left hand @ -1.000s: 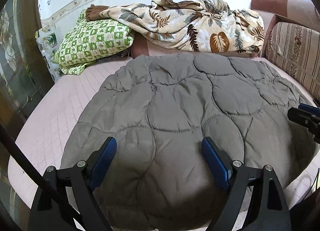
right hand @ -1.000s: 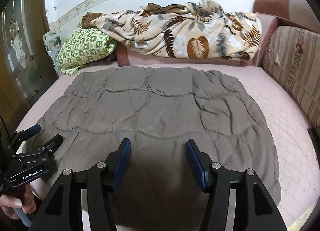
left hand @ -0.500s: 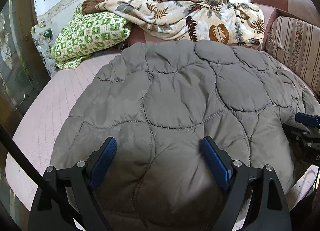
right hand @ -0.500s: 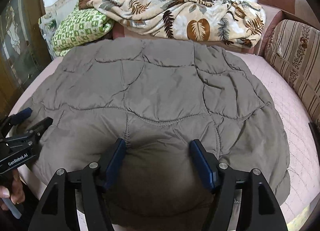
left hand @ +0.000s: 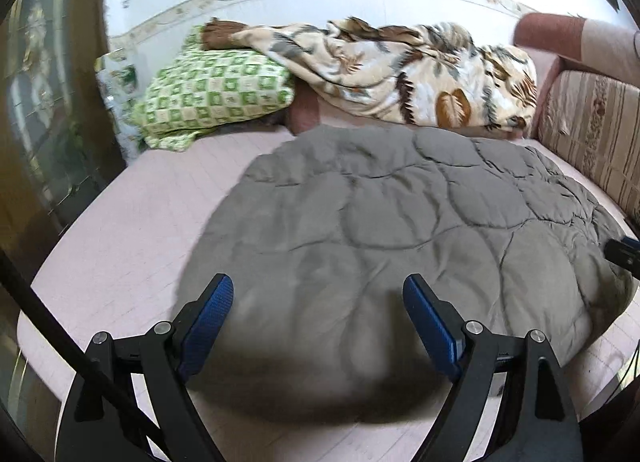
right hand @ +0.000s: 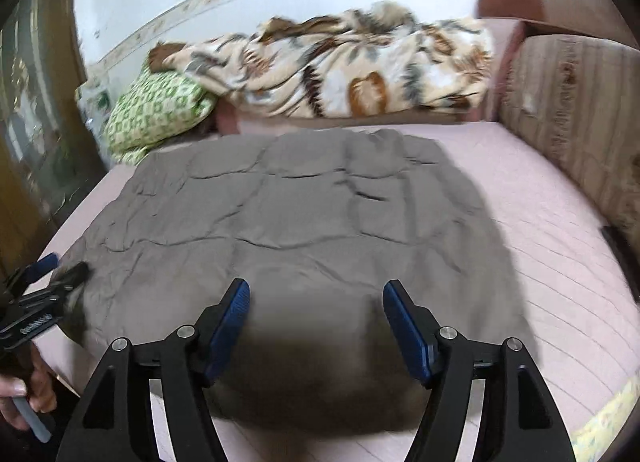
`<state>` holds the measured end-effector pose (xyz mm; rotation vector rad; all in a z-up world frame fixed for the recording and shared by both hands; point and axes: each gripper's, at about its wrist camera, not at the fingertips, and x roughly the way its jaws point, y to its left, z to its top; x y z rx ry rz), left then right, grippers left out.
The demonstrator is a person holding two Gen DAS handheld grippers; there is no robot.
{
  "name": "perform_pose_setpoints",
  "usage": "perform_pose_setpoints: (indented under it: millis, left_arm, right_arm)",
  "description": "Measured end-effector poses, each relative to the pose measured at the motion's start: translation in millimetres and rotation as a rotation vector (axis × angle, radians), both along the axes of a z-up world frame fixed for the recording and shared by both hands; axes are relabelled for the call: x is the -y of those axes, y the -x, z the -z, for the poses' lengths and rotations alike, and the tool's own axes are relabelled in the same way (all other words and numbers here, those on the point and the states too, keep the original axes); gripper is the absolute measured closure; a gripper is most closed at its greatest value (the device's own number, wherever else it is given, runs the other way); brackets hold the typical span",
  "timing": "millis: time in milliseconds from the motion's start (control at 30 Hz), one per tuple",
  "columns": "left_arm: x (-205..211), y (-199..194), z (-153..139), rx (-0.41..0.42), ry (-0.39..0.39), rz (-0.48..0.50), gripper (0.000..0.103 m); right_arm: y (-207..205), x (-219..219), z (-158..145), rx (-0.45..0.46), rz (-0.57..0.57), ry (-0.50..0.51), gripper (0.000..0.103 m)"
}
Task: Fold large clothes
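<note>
A large grey quilted garment (left hand: 400,230) lies spread on the pink bed; it also shows in the right wrist view (right hand: 304,230). My left gripper (left hand: 318,314) is open and empty over the garment's near left edge. My right gripper (right hand: 316,314) is open and empty over the near right edge. The left gripper shows at the left of the right wrist view (right hand: 56,278), beside the garment's edge. The right gripper's tip shows at the right edge of the left wrist view (left hand: 624,250).
A green checked pillow (left hand: 212,98) and a leaf-print blanket (left hand: 400,70) lie at the head of the pink mattress (left hand: 132,230). A striped sofa cushion (right hand: 572,118) stands on the right. A dark wooden cabinet (left hand: 44,102) stands on the left.
Both grippers have pulled back and up from the garment's near edge; the view now takes in more wall. Both stay open and empty. The garment lies flat.
</note>
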<state>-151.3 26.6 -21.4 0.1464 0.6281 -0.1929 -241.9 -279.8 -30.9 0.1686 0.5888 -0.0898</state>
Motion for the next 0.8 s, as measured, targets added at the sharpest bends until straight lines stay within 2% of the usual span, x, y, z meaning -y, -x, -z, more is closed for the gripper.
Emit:
perform_pose_setpoints:
  millis: [200,300,400,533,667,800]
  left_arm:
    - [-45.4,1.5,19.1,-0.049,0.034,-0.122,0.016]
    - [-52.1,-9.2,39.2,-0.115,0.036,-0.12,0.014]
    - [-47.7,-12.0,46.5,-0.119,0.005,-0.115,0.013]
    - [-46.6,-12.7,49.5,-0.114,0.016,-0.121,0.013]
    - [-49.4,-3.1,42.2,-0.032,0.033,-0.157,0.014]
    - [-48.8,20.3,24.3,0.12,0.008,-0.204,0.014]
  right_arm:
    - [35.0,8.7,17.6,-0.015,0.073,-0.01,0.03]
    - [31.6,11.1,34.6,-0.084,0.101,0.044,0.028]
    - [18.9,16.0,53.6,-0.147,0.082,0.026,0.023]
    - [13.5,13.4,54.9,-0.162,0.08,0.061,0.021]
    - [17.9,15.7,50.3,-0.135,0.084,0.047,0.02]
    - [40.3,27.2,25.0,0.009,0.127,0.012,0.02]
